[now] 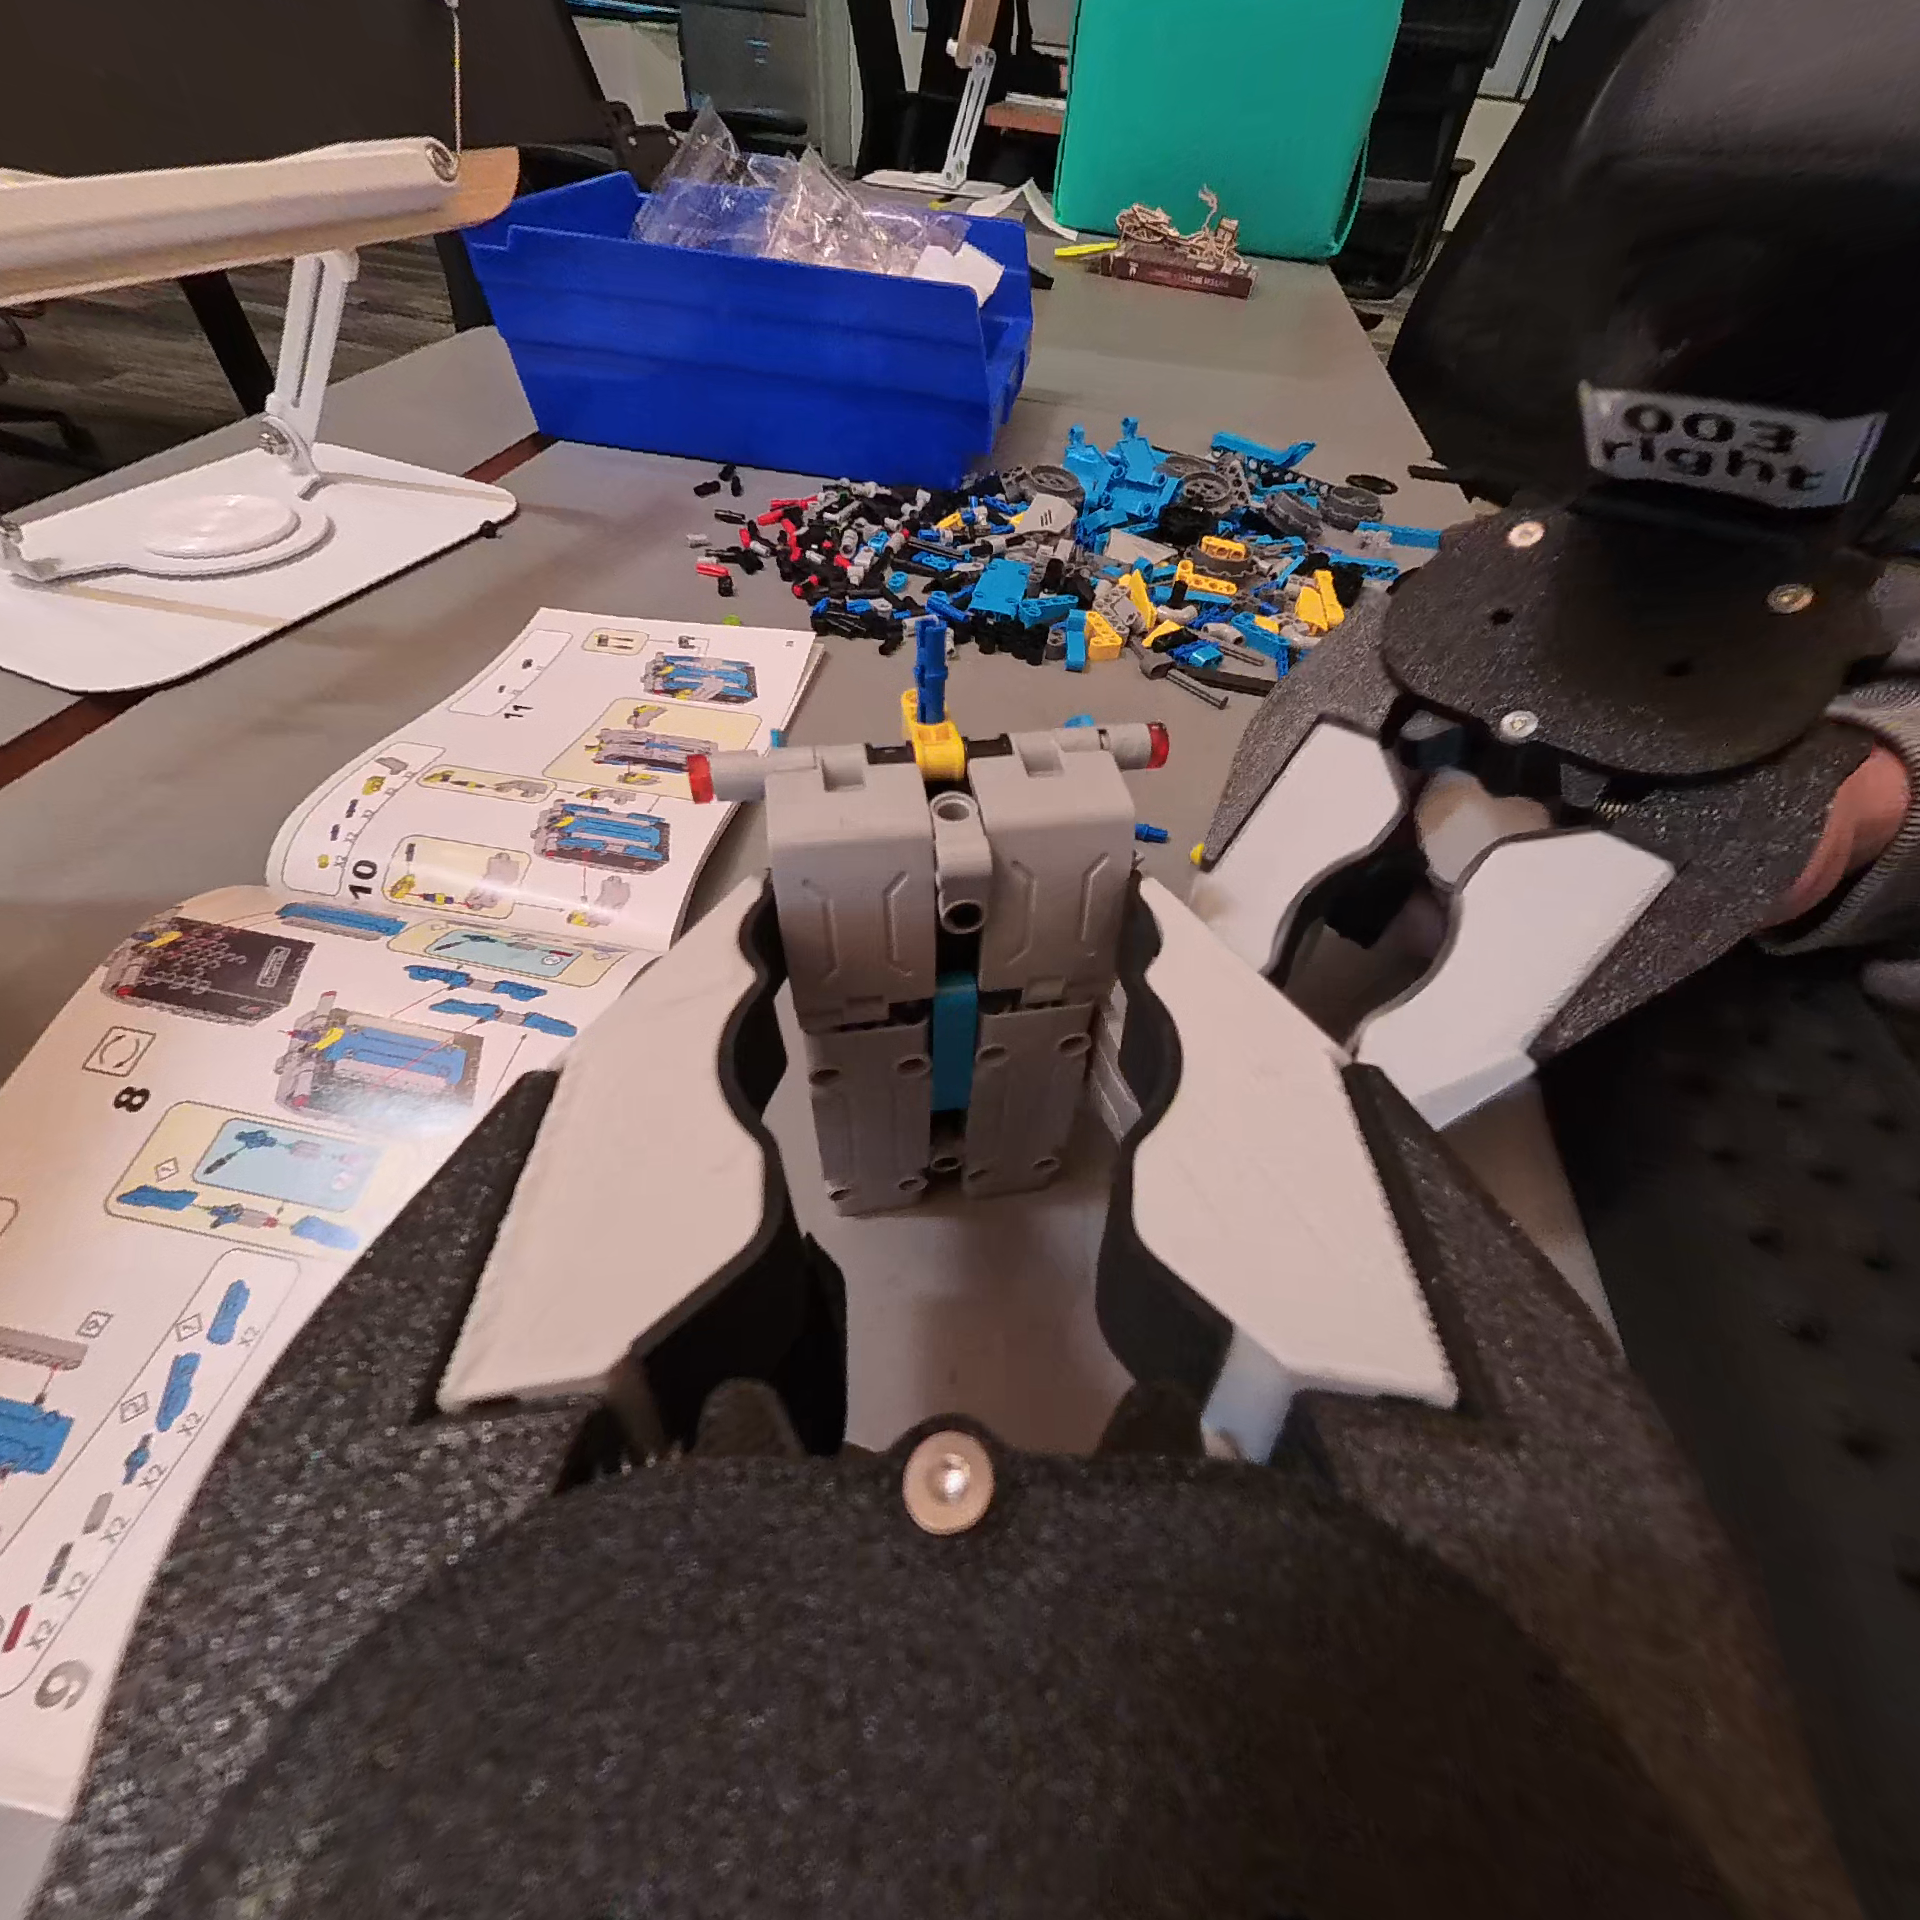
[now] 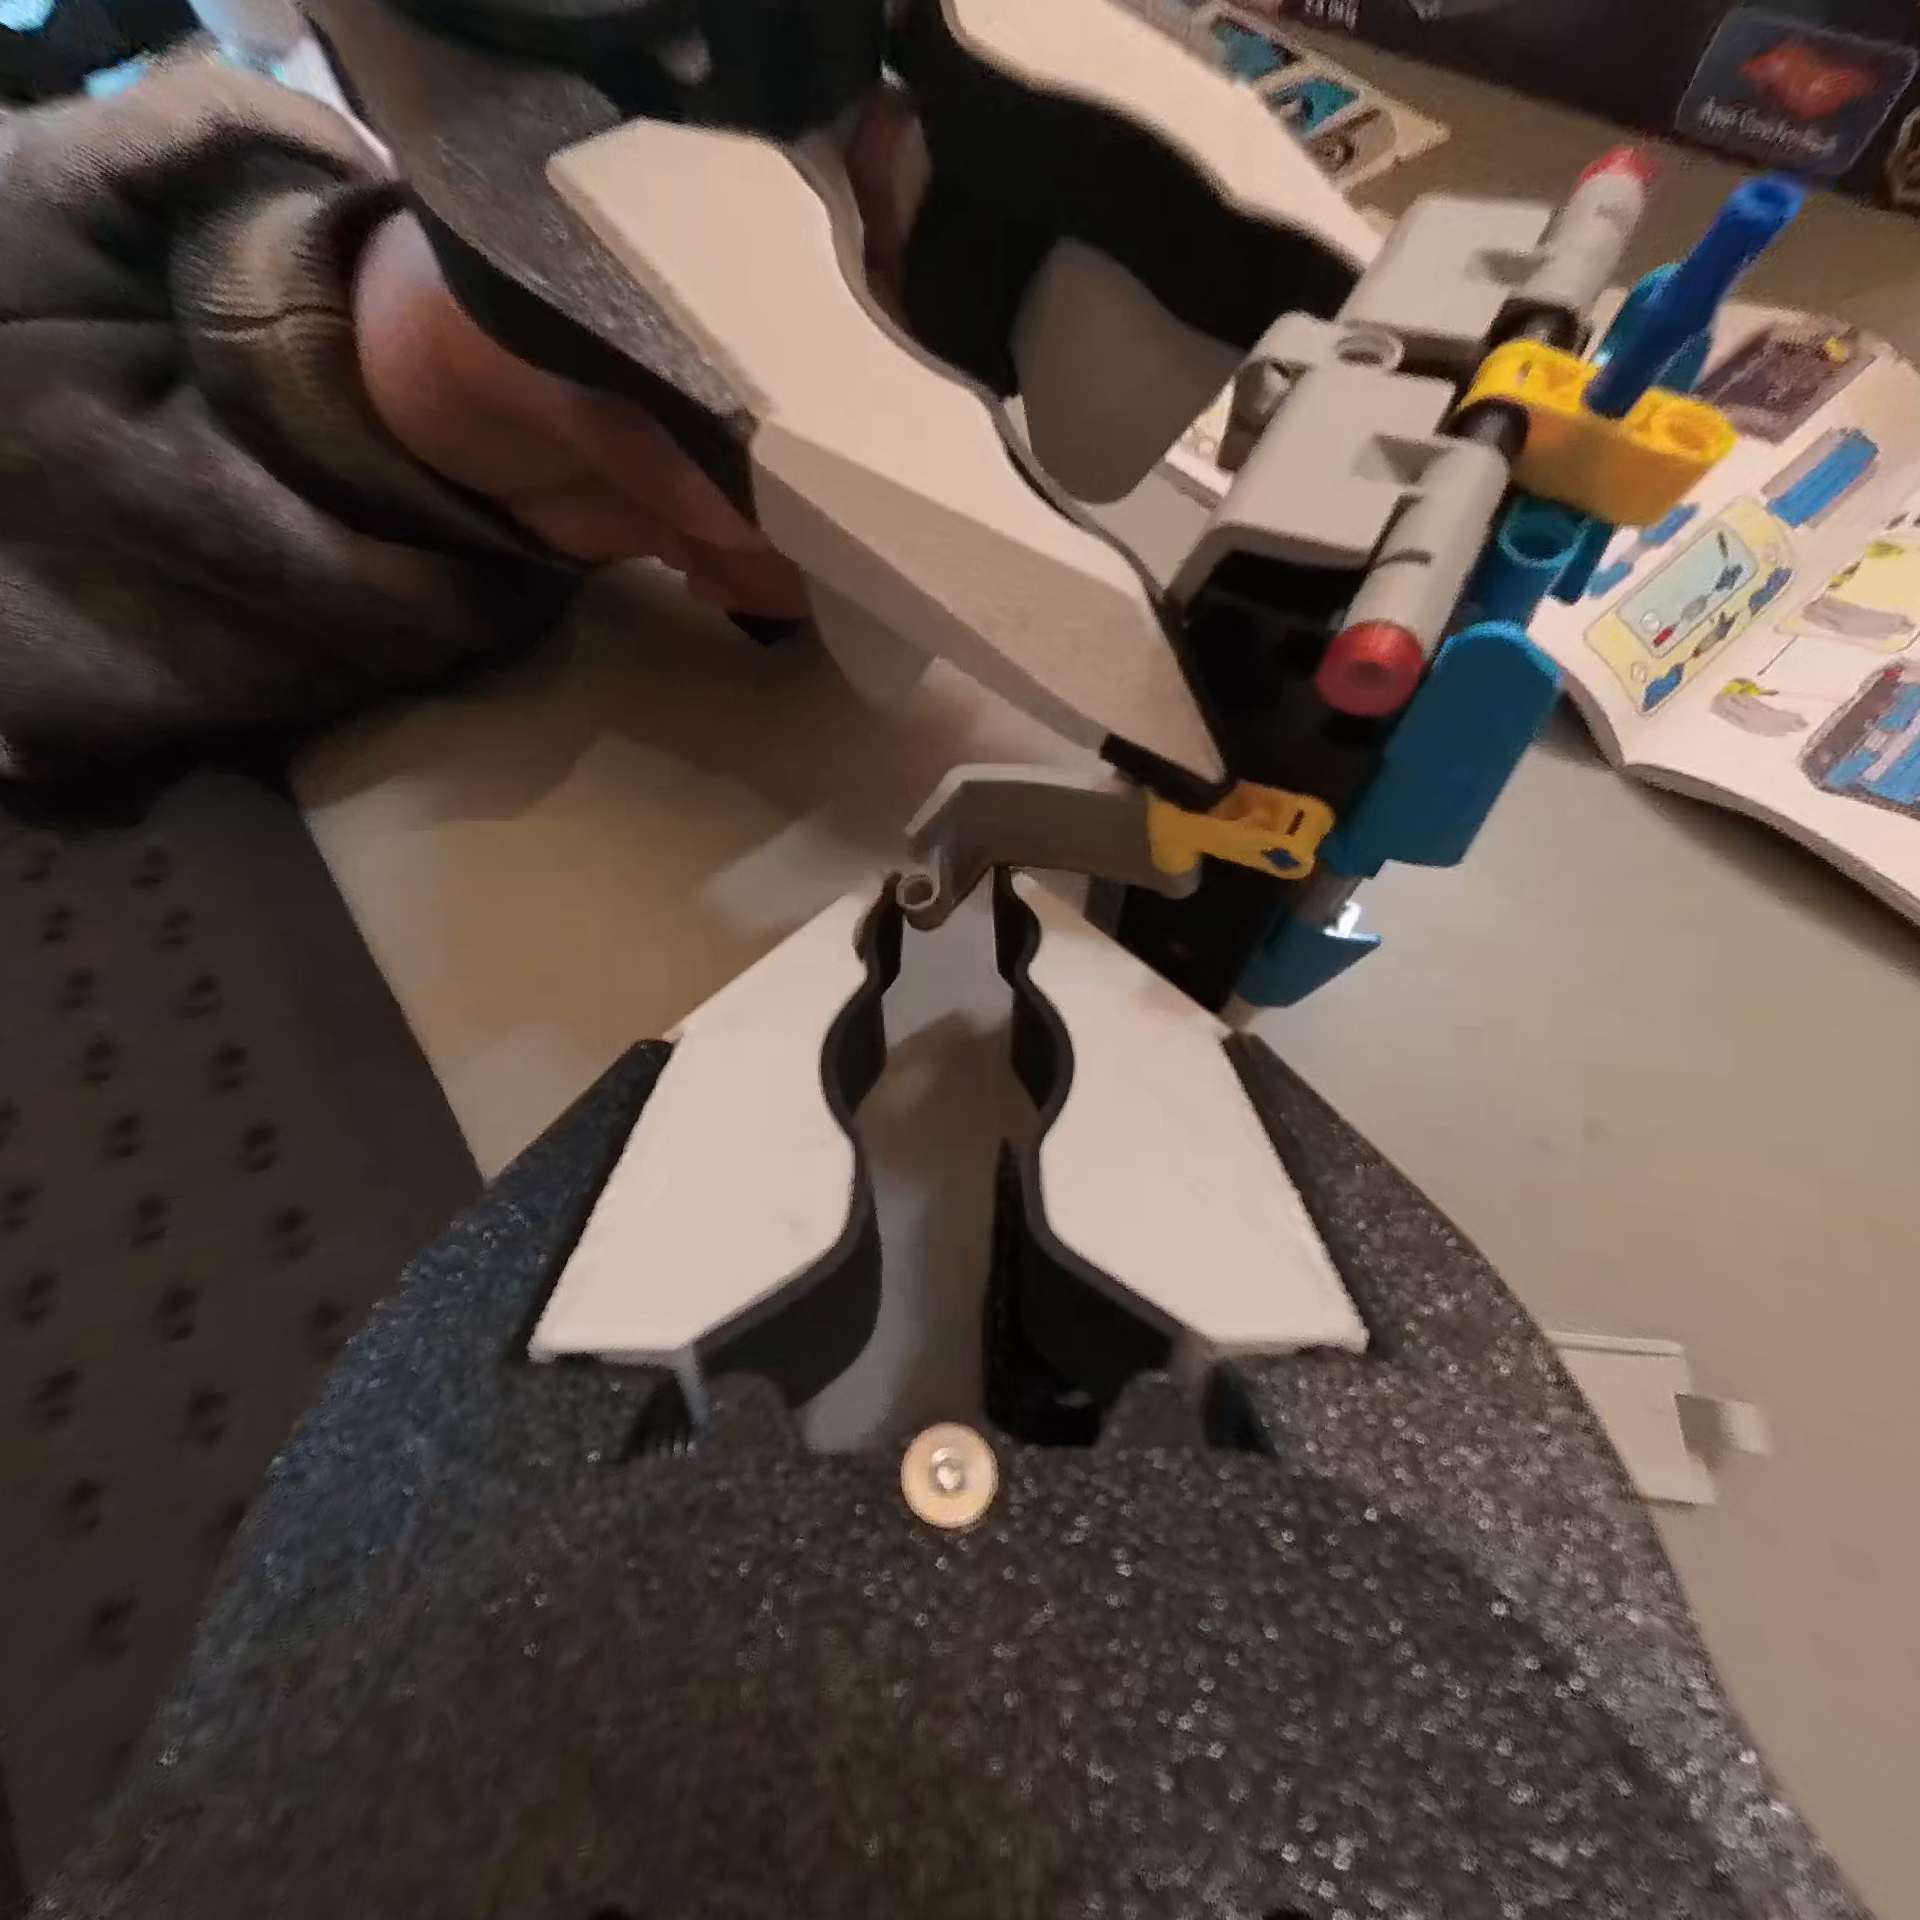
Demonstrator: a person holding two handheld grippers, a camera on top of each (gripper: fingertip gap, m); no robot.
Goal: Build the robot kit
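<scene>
Left wrist view: the left gripper (image 1: 951, 997) is clamped on a grey brick assembly (image 1: 951, 935), one finger on each side panel, holding it upright on the grey counter (image 1: 1164, 343). A grey axle with red ends (image 1: 925, 753) crosses the top of the assembly, carrying a yellow connector (image 1: 932, 732) and a blue pin (image 1: 930, 649). An open instruction booklet (image 1: 416, 883) lies just beside it on the left; a heap of loose blue, yellow and black parts (image 1: 1091, 561) lies beyond, in front of a blue bin (image 1: 748, 353) holding clear bags.

Right wrist view: the right gripper (image 2: 945, 904) is pinched on the end of a grey angled beam (image 2: 1029, 826). A yellow piece (image 2: 1236, 826) sits at the beam's far end, at the assembly's (image 2: 1340, 447) black side, just beside a blue panel (image 2: 1455, 748). The left gripper's (image 2: 1195, 790) fingertip touches that same spot.

Judgement for the step in hand: keep the left grip firm and the assembly square to the counter, align the beam with its seat before pressing, and push along the beam's axis so the narrow pinch does not slip
</scene>
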